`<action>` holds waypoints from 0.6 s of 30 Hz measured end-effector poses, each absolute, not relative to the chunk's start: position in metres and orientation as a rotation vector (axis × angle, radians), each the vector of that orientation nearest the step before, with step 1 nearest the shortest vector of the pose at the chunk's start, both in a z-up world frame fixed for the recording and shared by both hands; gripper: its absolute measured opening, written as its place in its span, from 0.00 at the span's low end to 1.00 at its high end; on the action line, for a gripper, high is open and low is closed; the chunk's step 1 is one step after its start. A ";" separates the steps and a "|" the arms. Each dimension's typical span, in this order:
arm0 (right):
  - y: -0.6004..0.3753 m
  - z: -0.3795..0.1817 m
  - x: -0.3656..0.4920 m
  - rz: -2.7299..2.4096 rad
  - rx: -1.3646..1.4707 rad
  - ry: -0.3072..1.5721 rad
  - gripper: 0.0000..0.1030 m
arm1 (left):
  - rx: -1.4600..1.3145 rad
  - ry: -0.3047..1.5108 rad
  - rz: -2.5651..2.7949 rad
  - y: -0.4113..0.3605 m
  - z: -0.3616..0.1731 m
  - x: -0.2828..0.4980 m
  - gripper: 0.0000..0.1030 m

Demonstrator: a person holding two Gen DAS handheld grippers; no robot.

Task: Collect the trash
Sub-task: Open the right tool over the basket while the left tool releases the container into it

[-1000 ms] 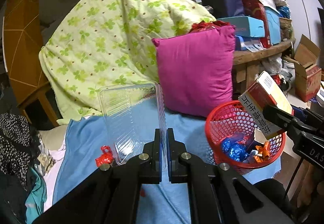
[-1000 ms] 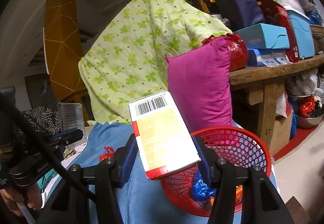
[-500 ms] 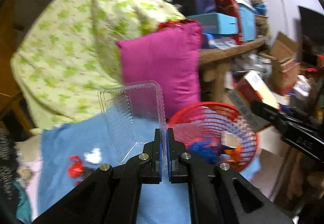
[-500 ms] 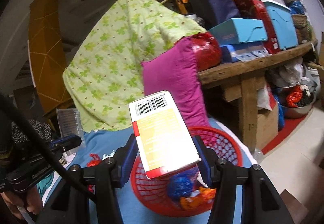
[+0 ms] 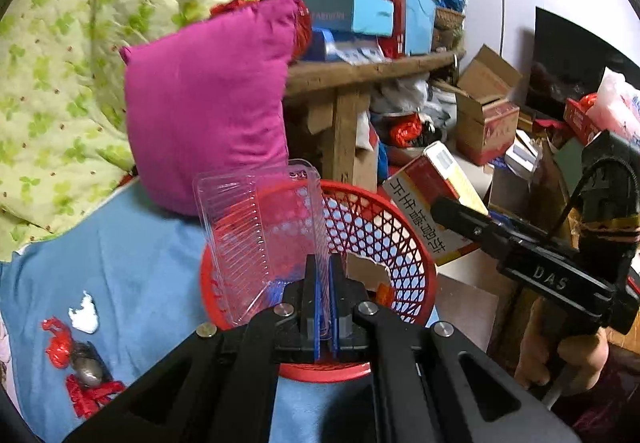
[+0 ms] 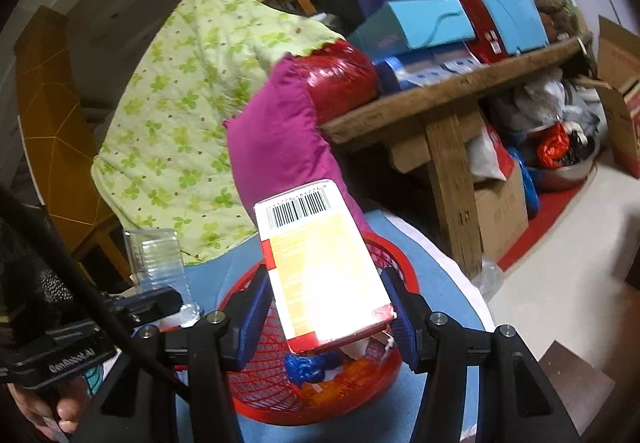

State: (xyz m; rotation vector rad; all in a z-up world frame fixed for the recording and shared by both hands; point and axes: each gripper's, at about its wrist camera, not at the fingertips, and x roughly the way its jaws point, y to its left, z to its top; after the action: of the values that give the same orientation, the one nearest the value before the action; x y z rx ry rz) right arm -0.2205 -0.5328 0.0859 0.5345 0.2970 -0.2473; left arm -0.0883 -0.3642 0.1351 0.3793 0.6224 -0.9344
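presently noted: left tool clamped tight on lower edge of clear plastic tray, tray standing upright over near rim of red basket, at 12 o'clock from the tool. right tool clamped across both flat sides of carton, barcode end up, lower end hanging just above basket contents, basket at 6 o'clock beneath it. seen from left view, carton at 3 o'clock of basket, just outside rim. basket resting on blue sheet of a bed, already part filled with wrappers. loose scraps remaining on sheet at 9 o'clock of basket, not yet collected.

handling, as judged: tray thin, light, flexible and slick; edge pinch adequate, likely to buckle if squeezed mid-wall. carton light, stiff along edges, probably empty; broad faces may dent under pressure, so hold across narrow width near lower third preferable. neither item fragile; drop into basket low risk, tipping of light basket the main concern.
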 end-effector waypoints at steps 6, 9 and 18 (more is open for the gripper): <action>-0.549 0.069 -0.207 -0.219 0.615 0.334 0.56 | 0.386 0.683 -0.939 -0.376 0.110 -0.078 0.04; -0.552 0.061 -0.194 -0.205 0.652 0.365 0.58 | 0.385 0.715 -0.923 -0.376 0.098 -0.073 0.12; -0.541 0.052 -0.167 -0.178 0.701 0.429 0.60 | 0.318 0.668 -0.875 -0.313 0.103 -0.073 0.58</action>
State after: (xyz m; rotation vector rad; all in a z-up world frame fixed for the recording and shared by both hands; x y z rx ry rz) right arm -0.1675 -0.5406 0.0516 0.7014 0.4291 -0.1778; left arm -0.0733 -0.3127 0.1027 0.3179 0.6684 -0.8751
